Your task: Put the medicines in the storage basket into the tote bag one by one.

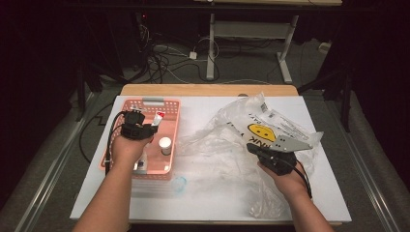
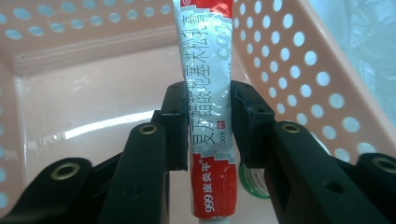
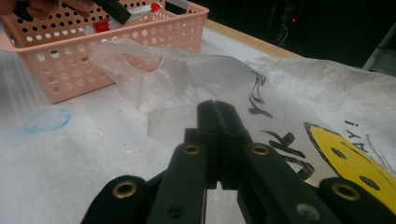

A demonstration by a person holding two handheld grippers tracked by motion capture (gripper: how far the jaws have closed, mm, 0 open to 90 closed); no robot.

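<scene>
My left gripper [image 1: 153, 122] hangs over the pink perforated basket [image 1: 172, 104], shut on a white and red ointment tube [image 1: 158, 117]. In the left gripper view both pads [image 2: 173, 126] press the sides of the tube [image 2: 208, 60], which stands upright between them above the basket floor [image 2: 84, 107]. My right gripper [image 1: 251, 148] rests low over a crumpled clear plastic bag [image 1: 232, 121] with a yellow smiley print [image 1: 261, 131]. Its jaws [image 3: 217, 109] stand closed together over the bag [image 3: 327, 88]. Whether film is pinched between them I cannot tell.
A small white bottle [image 1: 165, 144] stands in the basket, and a green-rimmed round item [image 2: 252, 179] lies under the tube. A blue ring [image 1: 180, 184] lies on the white table [image 1: 217, 205] in front of the basket. Cables cover the floor beyond the table's far edge.
</scene>
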